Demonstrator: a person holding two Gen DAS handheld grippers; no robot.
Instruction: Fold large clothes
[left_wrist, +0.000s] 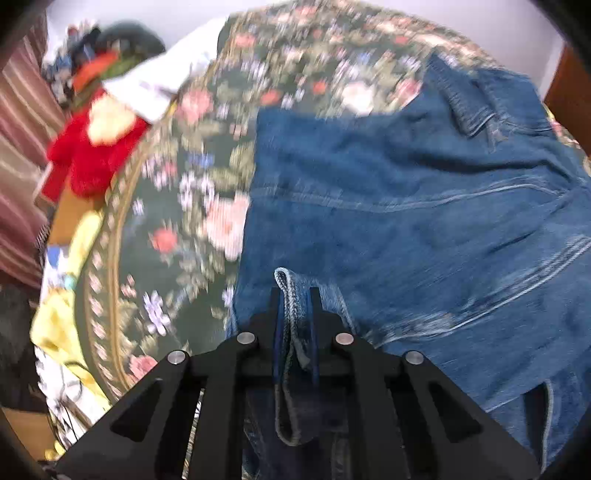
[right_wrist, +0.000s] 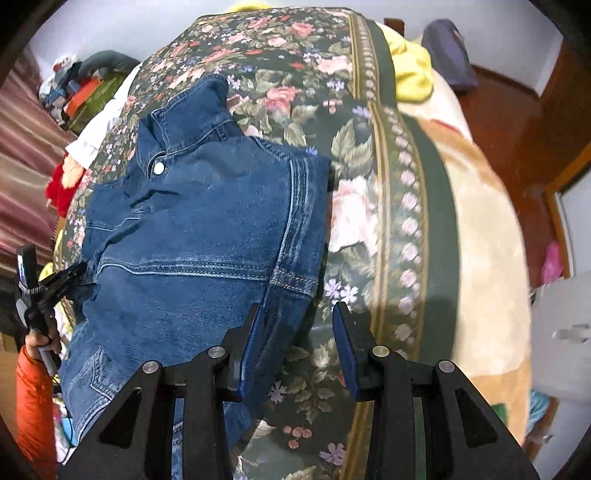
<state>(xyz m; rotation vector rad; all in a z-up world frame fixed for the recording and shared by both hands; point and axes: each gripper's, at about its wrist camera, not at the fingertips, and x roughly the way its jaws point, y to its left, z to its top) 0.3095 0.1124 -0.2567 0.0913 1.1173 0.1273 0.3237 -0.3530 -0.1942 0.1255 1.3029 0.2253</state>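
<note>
A blue denim jacket (left_wrist: 406, 206) lies partly folded on a green floral bedspread (left_wrist: 192, 177). My left gripper (left_wrist: 295, 295) is shut on a hem edge of the denim jacket at its near left side. In the right wrist view the jacket (right_wrist: 207, 229) lies collar away, with a metal snap button (right_wrist: 159, 168) showing. My right gripper (right_wrist: 297, 317) is open and empty, hovering over the jacket's near right edge and the bedspread (right_wrist: 369, 184). The left gripper (right_wrist: 79, 271) also shows at the jacket's left edge, held by a hand in an orange sleeve.
A red and cream plush toy (left_wrist: 92, 147) and a white cloth (left_wrist: 159, 81) lie at the bed's far left. A yellow garment (right_wrist: 410, 70) and a beige blanket (right_wrist: 480, 229) lie on the right. A wooden floor (right_wrist: 517, 125) lies beyond.
</note>
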